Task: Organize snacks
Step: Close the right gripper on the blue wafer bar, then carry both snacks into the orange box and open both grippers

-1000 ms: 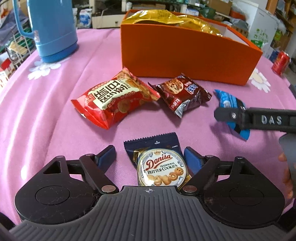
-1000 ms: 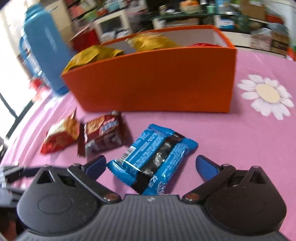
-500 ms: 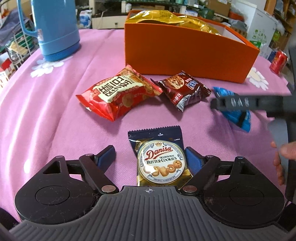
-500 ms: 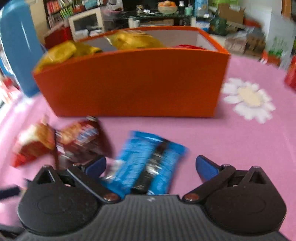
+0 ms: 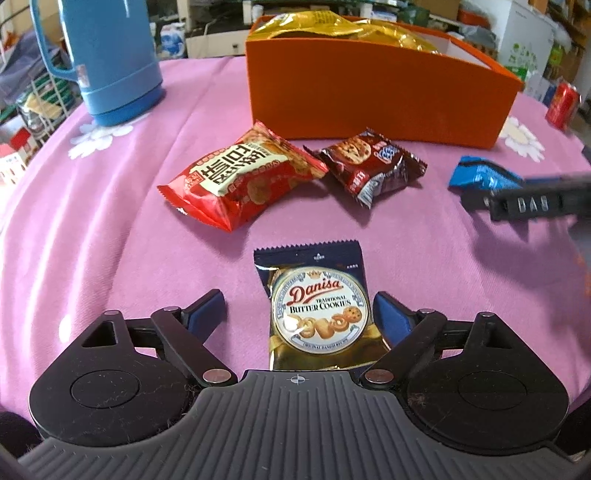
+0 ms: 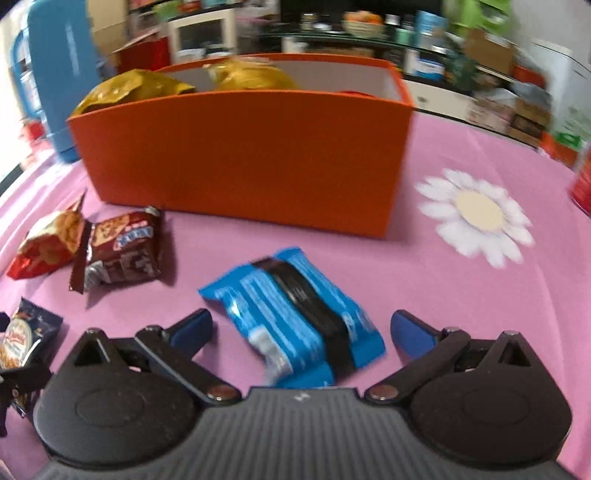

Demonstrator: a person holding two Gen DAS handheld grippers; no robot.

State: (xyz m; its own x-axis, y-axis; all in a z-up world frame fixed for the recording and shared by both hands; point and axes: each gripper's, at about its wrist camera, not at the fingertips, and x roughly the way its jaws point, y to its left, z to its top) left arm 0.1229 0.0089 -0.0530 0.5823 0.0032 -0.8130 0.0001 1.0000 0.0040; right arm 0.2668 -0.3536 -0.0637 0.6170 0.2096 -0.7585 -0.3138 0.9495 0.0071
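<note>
My left gripper (image 5: 299, 308) is open, with a Danisa butter cookie packet (image 5: 319, 314) lying on the pink tablecloth between its fingers, close to the right one. My right gripper (image 6: 301, 330) is open around a blue cookie packet (image 6: 295, 317) that lies flat on the cloth. A red snack bag (image 5: 242, 181) and a brown cookie packet (image 5: 373, 166) lie ahead. Behind them stands the orange box (image 5: 376, 92) with yellow bags (image 5: 314, 24) inside. The right gripper's arm (image 5: 532, 201) shows at the right of the left wrist view, over the blue packet (image 5: 480, 175).
A blue thermos jug (image 5: 107, 55) stands at the back left of the round table. A red can (image 5: 563, 105) stands at the far right edge. White daisy prints (image 6: 476, 216) mark the cloth. Shelves and boxes fill the room behind.
Both grippers have pulled back and shifted slightly. The cookie packet now sits nearer my left gripper's right finger. The blue packet now lies turned between my right gripper's fingers.
</note>
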